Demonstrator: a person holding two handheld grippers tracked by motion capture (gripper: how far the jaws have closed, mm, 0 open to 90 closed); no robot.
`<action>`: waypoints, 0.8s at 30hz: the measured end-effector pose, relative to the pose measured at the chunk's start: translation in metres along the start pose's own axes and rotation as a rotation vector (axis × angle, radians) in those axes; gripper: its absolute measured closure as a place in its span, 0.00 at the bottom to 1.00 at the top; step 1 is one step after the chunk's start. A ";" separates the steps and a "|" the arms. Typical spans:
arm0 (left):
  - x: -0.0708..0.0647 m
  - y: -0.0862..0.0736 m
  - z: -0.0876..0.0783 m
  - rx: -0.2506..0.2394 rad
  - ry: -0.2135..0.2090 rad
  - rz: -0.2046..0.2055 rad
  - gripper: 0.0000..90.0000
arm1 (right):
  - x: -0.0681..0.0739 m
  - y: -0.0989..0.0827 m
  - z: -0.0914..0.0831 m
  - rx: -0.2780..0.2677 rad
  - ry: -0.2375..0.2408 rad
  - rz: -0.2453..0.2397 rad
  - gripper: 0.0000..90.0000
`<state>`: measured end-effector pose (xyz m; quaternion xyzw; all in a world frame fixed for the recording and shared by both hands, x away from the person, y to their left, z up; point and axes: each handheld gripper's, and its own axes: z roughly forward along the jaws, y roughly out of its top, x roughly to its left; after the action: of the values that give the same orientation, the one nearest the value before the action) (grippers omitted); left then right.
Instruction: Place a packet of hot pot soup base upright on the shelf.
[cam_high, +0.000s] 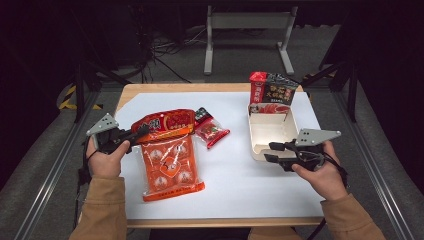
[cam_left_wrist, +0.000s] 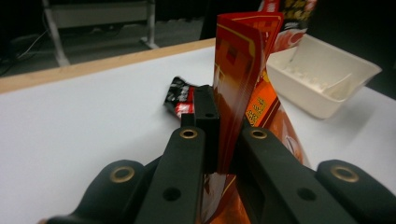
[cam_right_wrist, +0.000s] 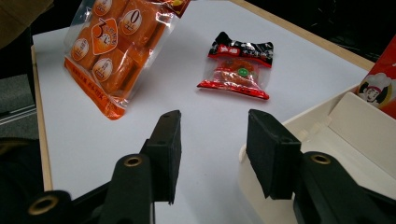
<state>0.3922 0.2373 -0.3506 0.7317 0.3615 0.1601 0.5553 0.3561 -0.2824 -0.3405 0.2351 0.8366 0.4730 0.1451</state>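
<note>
The left gripper (cam_high: 137, 132) pinches the orange snack bag (cam_high: 167, 162)'s top; a small red packet (cam_high: 211, 129) lies just beyond. The right gripper (cam_high: 270, 151)'s fingers (cam_right_wrist: 168, 144) stand spread at the white tray (cam_high: 256, 131)'s edge.

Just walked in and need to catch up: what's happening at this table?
A person works with a gripper in each hand. The left gripper is shut on the top edge of the orange snack bag, lifting that end off the white table. The right gripper is open with nothing between its jaws, beside the rim of the cream tray. A small red packet lies on the table, and a red-and-black package stands at the tray's far end.
</note>
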 end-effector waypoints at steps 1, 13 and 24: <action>-0.003 0.002 -0.002 -0.005 -0.010 0.002 1.00 | 0.000 0.001 0.000 -0.001 0.003 -0.001 0.62; -0.028 0.021 -0.012 -0.081 -0.122 0.069 1.00 | 0.008 0.014 -0.001 -0.052 0.062 0.028 0.59; -0.054 0.036 -0.022 -0.140 -0.178 0.171 1.00 | 0.017 0.026 0.005 -0.051 0.085 -0.006 0.59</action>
<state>0.3537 0.2100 -0.3013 0.7306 0.2351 0.1662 0.6191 0.3508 -0.2588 -0.3212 0.2083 0.8304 0.5034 0.1167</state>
